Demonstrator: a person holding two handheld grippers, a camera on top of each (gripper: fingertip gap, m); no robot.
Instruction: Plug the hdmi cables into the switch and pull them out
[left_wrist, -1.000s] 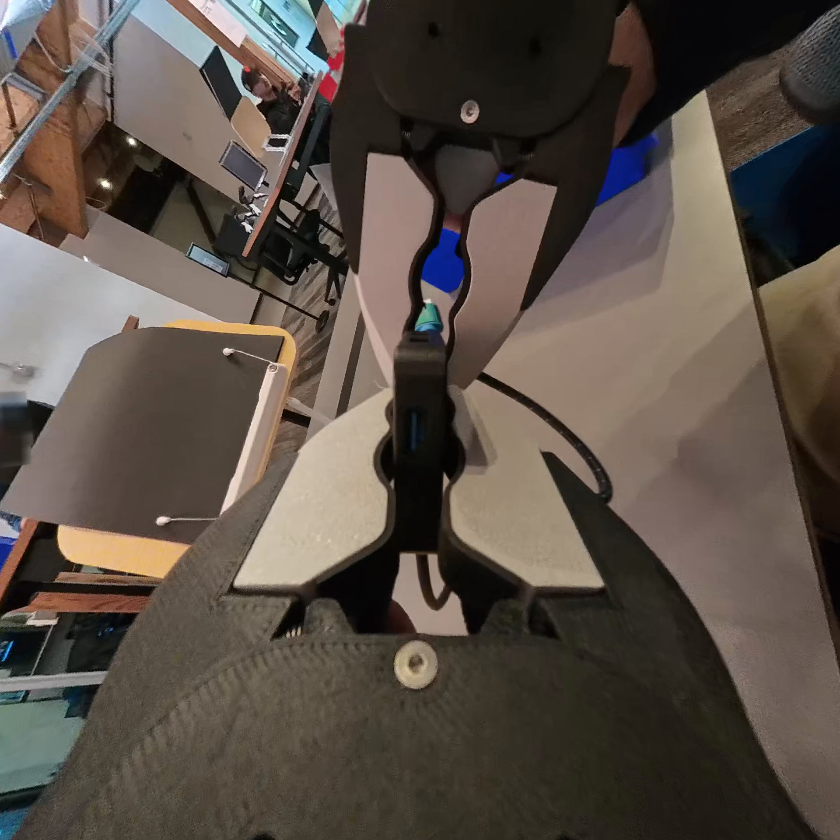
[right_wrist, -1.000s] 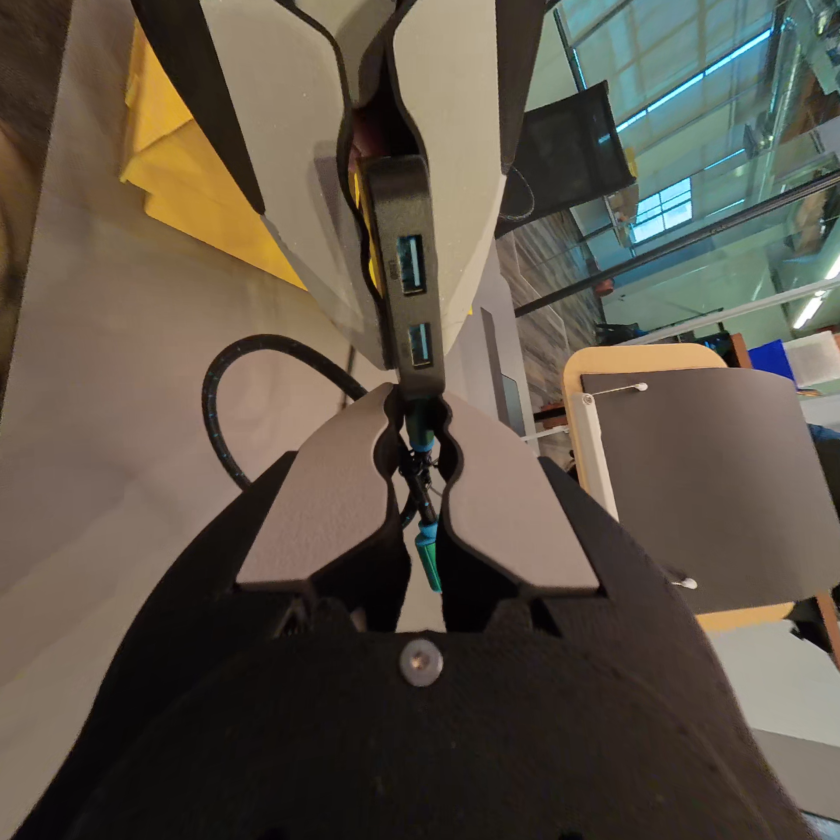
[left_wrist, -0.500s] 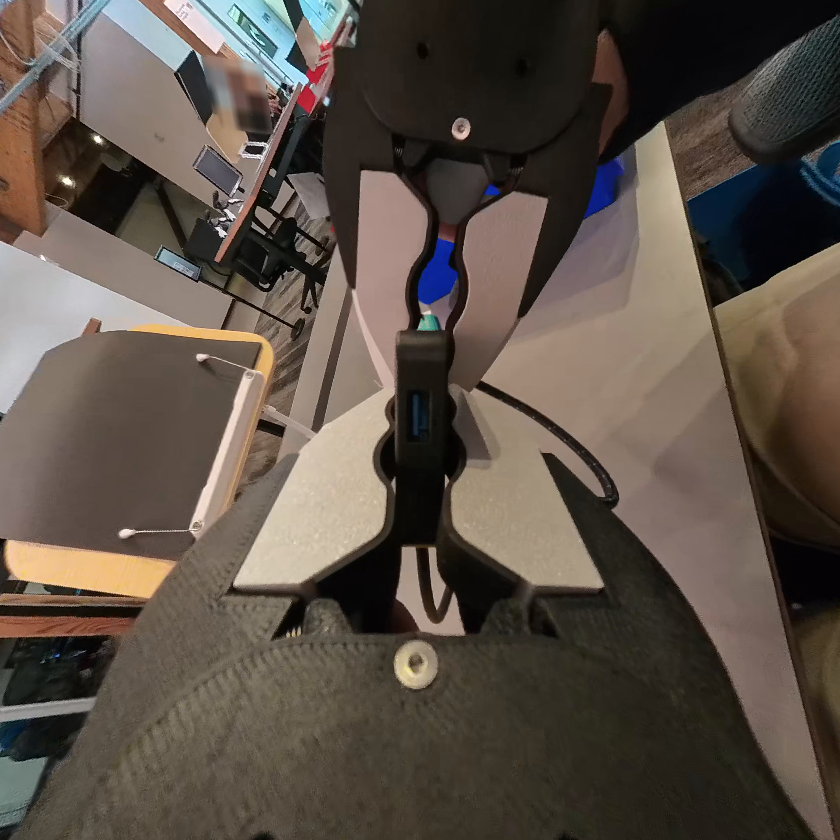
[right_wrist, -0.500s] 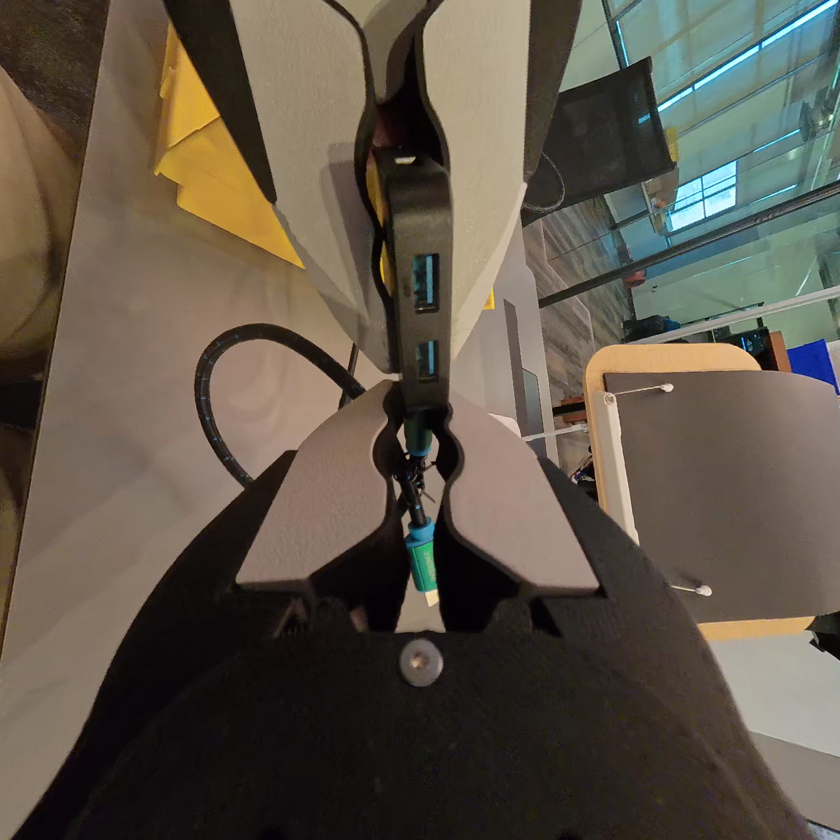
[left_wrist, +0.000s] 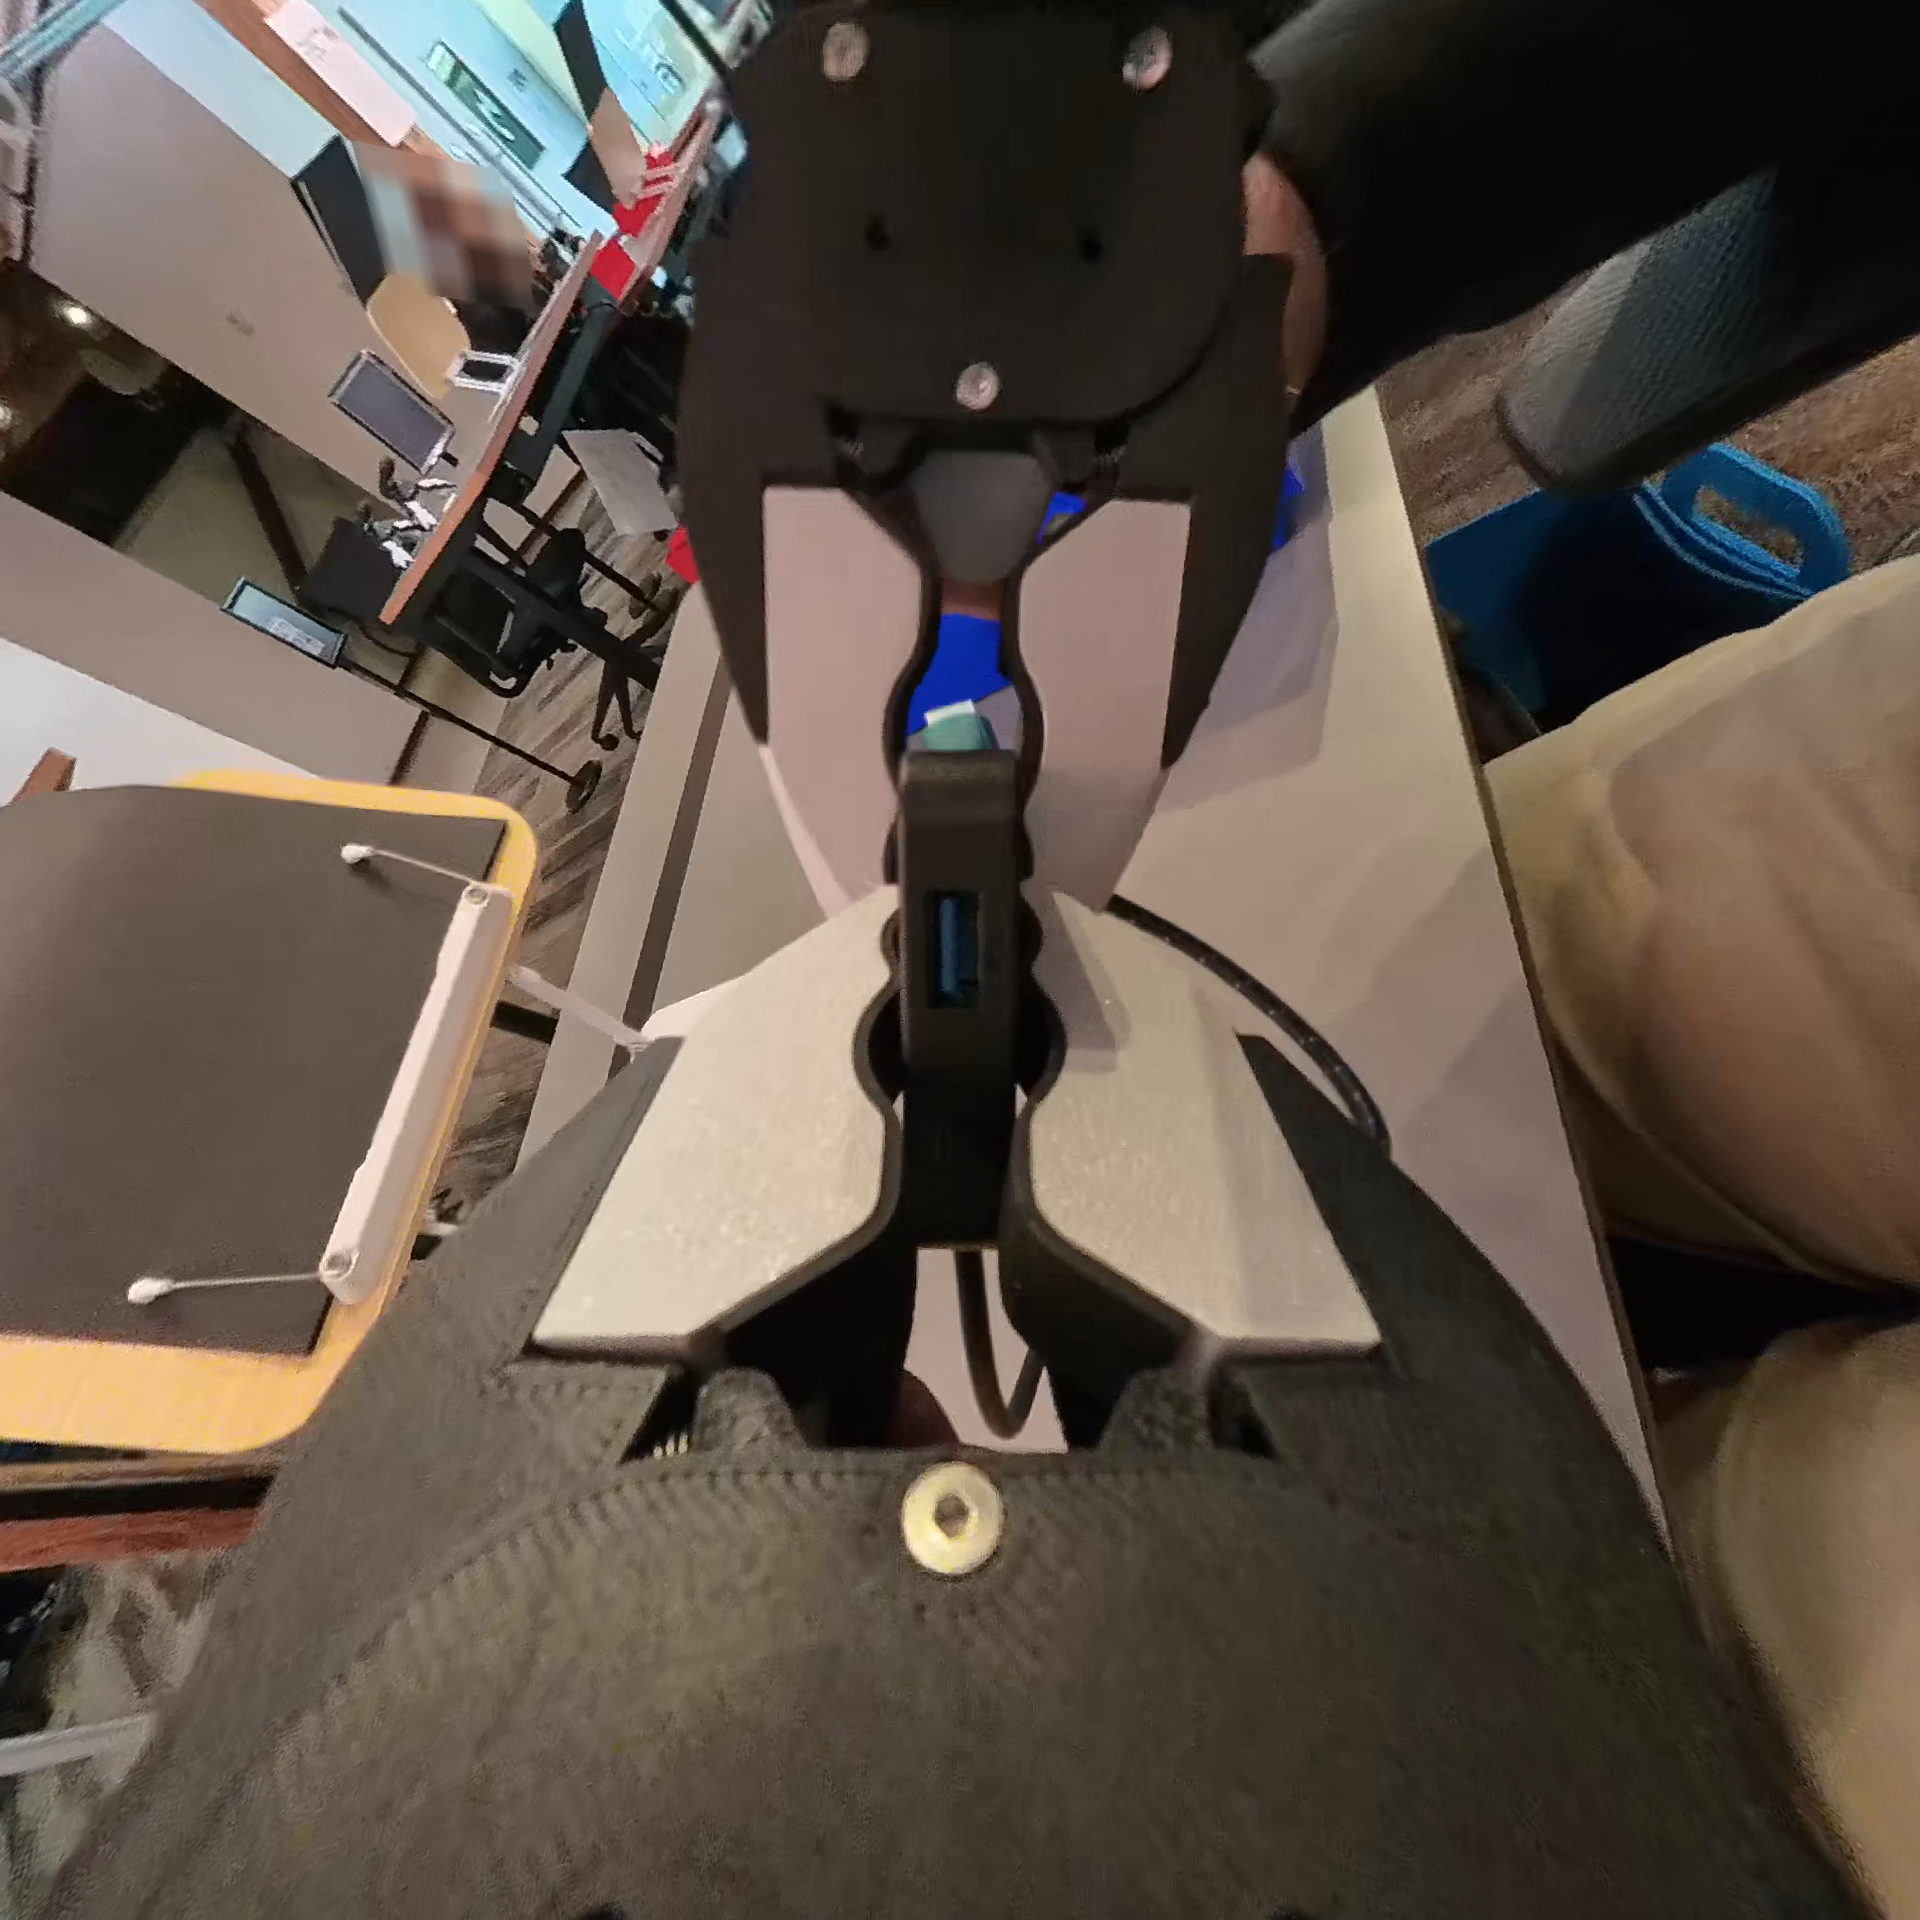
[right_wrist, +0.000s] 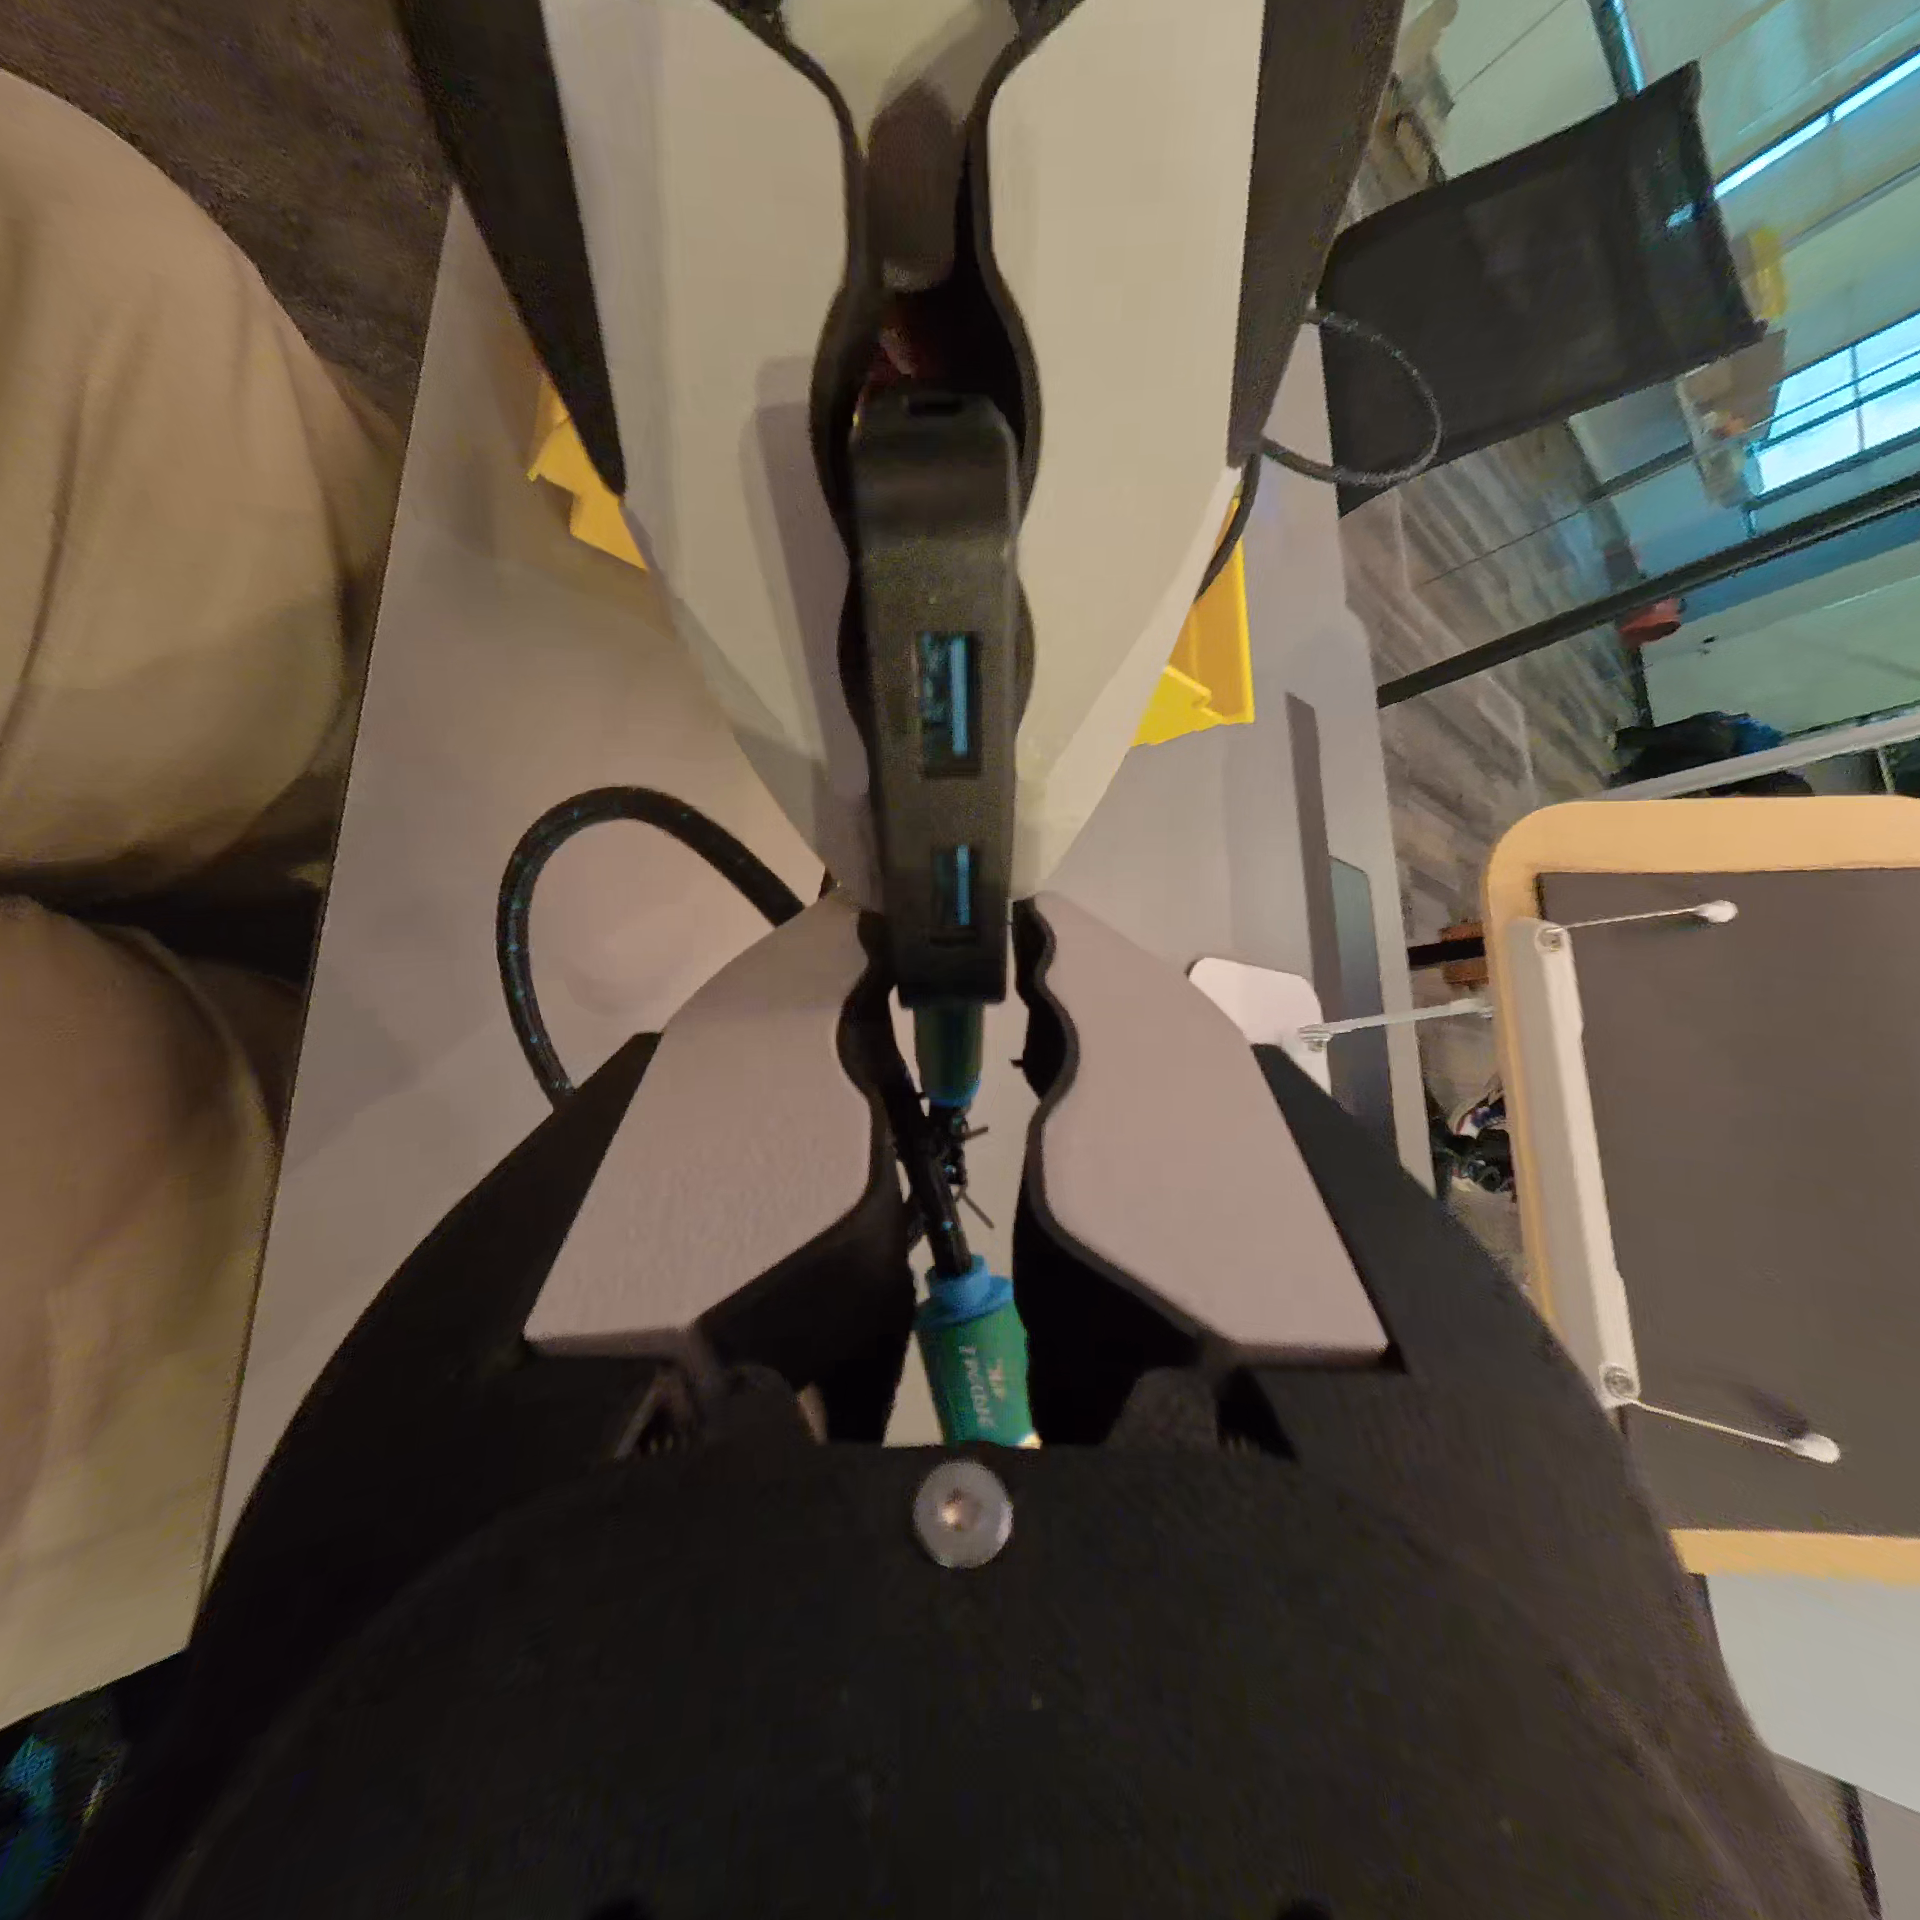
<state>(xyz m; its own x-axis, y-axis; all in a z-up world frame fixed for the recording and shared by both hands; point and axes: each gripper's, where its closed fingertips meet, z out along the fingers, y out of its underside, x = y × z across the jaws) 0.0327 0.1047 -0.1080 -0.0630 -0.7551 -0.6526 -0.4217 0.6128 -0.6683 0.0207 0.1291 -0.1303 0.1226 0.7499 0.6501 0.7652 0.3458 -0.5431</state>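
My left gripper (left_wrist: 961, 920) is shut on a black switch (left_wrist: 956, 831) with blue ports and holds it above the grey table. A teal HDMI plug (right_wrist: 945, 1039) sits in the switch's far end (right_wrist: 930, 540). My right gripper (right_wrist: 943, 920) faces the left one. Its fingers stand slightly apart around the plug and the switch's end, with a gap showing beside the plug. The plug's tip also shows in the left wrist view (left_wrist: 951, 736). The black braided cable (right_wrist: 520, 935) loops left. Its second teal plug (right_wrist: 971, 1371) hangs between the right finger bases.
The grey table (left_wrist: 1299, 935) runs under both grippers. A yellow object (right_wrist: 1195, 675) lies on it behind the switch. A tan chair with a black pad (left_wrist: 208, 1039) stands beside the table. A person's tan trouser legs (left_wrist: 1714, 935) and a blue bin (left_wrist: 1662, 551) are on the other side. Less than 4 cm separates the two grippers' tips.
The right gripper has moved closer to the switch and its fingers have spread off the plug. The loose second plug has slid back toward the right gripper's base. The left gripper keeps its hold.
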